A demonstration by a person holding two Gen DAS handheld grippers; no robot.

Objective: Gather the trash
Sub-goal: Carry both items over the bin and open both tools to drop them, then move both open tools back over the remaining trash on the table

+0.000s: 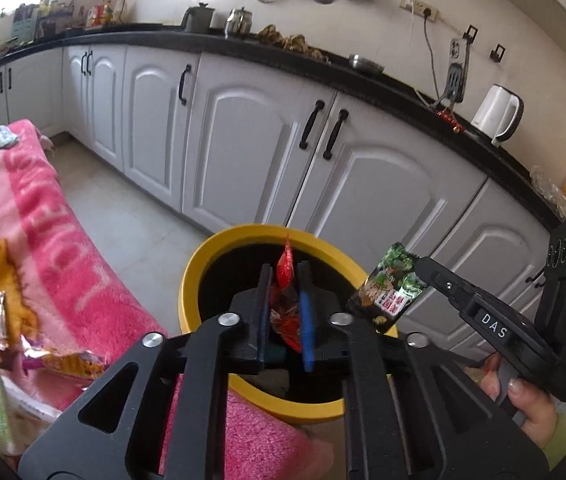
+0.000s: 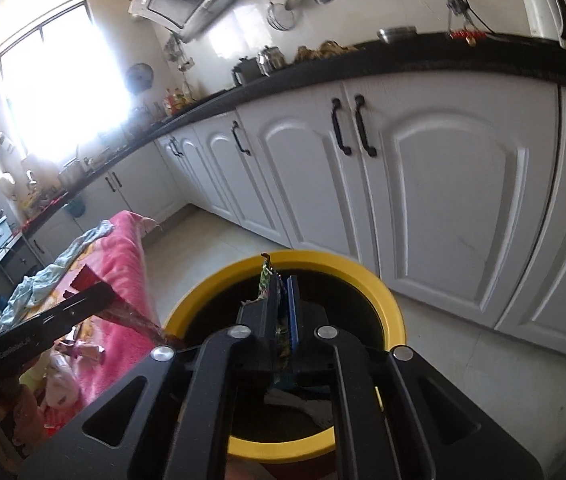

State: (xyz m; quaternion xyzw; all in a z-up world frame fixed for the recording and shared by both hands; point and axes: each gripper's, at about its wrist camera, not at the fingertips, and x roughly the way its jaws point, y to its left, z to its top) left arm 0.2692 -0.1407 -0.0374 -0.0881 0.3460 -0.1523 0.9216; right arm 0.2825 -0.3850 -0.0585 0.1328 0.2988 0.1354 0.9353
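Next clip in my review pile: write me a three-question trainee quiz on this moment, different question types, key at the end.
1. True or false: the left gripper is shut on a red wrapper.
2. Multiple choice: the right gripper holds a green wrapper where?
A) flat on the pink blanket
B) at the yellow bin, by its rim
C) on the black countertop
3. Fill in: more wrappers lie on the pink ____.

Key: 1 true; 2 B; 3 blanket.
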